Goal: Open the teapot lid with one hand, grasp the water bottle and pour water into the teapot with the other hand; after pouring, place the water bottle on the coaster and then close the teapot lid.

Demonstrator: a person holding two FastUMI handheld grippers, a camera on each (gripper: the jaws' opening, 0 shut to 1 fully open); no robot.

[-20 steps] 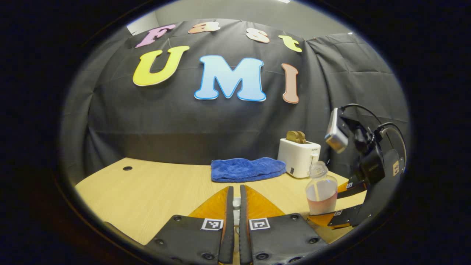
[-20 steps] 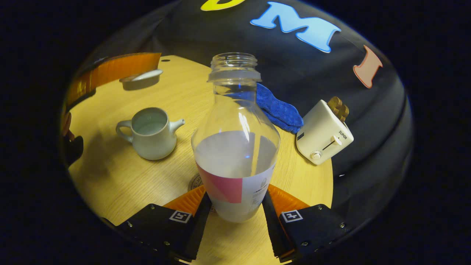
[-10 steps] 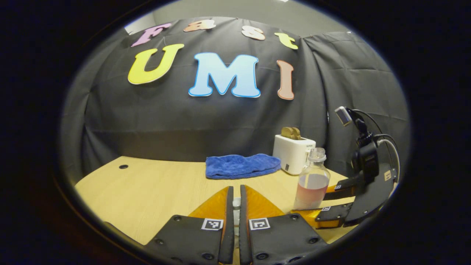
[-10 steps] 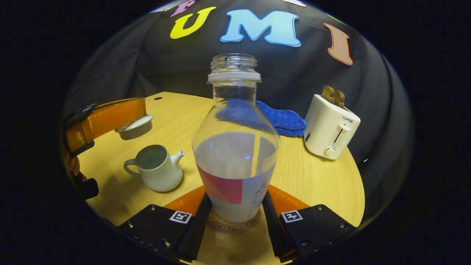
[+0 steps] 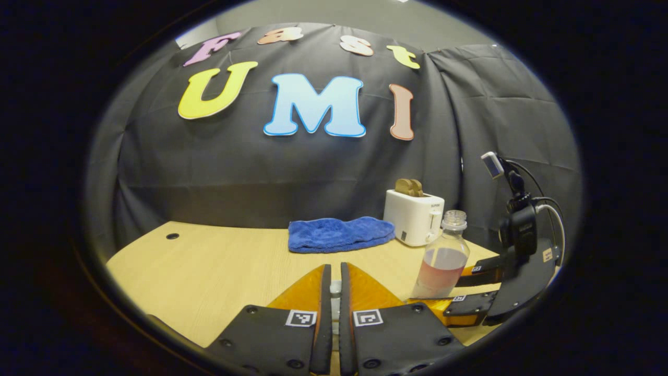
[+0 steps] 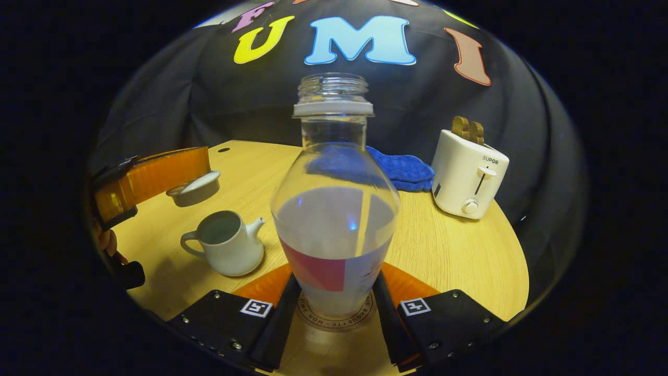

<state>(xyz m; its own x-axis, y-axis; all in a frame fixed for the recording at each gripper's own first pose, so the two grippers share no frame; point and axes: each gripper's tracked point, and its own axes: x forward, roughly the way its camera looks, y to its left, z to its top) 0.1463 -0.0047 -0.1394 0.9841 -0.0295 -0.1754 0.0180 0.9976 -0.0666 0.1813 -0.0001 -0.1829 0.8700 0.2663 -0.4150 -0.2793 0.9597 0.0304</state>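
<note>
We see the right gripper (image 6: 334,313) clamped on the water bottle (image 6: 334,235), which stands upright on the coaster (image 6: 334,319). The left gripper (image 5: 332,303) grips the lid (image 6: 196,188) above and beside the open teapot (image 6: 225,243). Risk, in our judgement: a sideways release could tip the uncapped bottle, and a misaligned lid could chip the teapot's rim.

bottle (image 6: 334,209) on coaster (image 6: 334,317) | teapot (image 6: 225,243) left of bottle | toaster (image 6: 468,172) right, towel (image 6: 399,169) behind
</note>
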